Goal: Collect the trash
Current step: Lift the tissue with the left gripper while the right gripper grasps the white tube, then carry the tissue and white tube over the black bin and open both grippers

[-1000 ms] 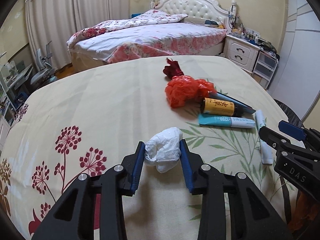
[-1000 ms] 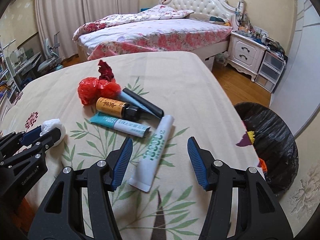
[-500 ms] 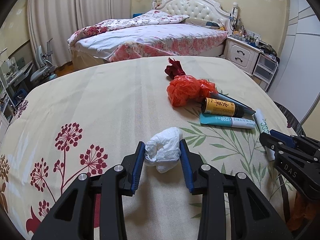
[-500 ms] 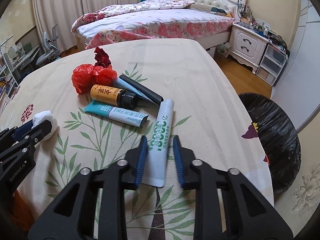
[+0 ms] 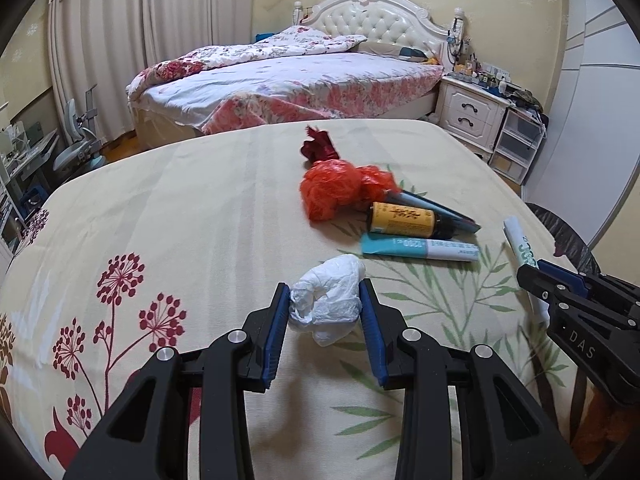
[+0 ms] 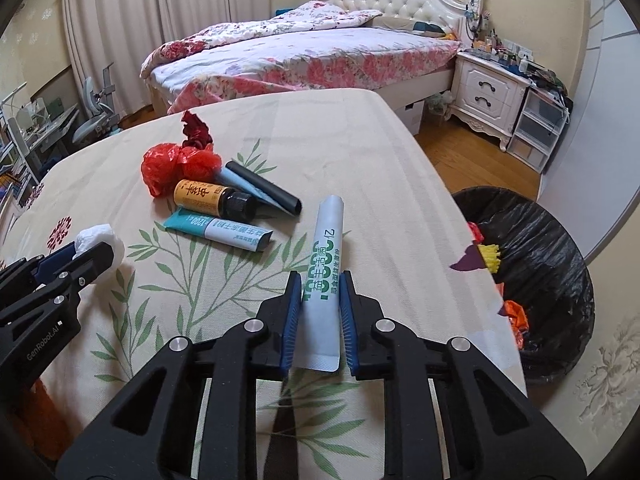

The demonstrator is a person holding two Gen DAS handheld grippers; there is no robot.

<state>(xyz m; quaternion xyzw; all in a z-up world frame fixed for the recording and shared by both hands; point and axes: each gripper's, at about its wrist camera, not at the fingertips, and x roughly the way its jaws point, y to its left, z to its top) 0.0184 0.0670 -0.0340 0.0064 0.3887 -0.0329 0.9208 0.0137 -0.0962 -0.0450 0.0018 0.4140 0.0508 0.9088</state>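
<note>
My left jaws (image 5: pixel 324 312): clamped on a crumpled white tissue wad (image 5: pixel 326 300), both blue pads pressing its sides, just above the cloth.
My right jaws (image 6: pixel 319 308): just closed to a narrow gap, gripping the near end of a white toothpaste tube (image 6: pixel 324 276) with green print; the tube points away toward 12 o'clock.
Worktop (image 6: pixel 360 152): covered by a cream cloth printed with leaves and red flowers.
Remaining trash, 10 o'clock of my right jaws: teal-and-white tube (image 6: pixel 220 232), then an amber bottle (image 6: pixel 212 198) with black cap touching a black tube (image 6: pixel 262 192), a crumpled red plastic bag (image 6: pixel 176 166), and a dark red scrap (image 6: pixel 196 132) farthest out.
Bin (image 6: pixel 536 280): black-lined, on the floor at 3 o'clock beside the worktop edge, coloured scraps inside.
Far background: a bed (image 6: pixel 304 56) with floral bedding.
</note>
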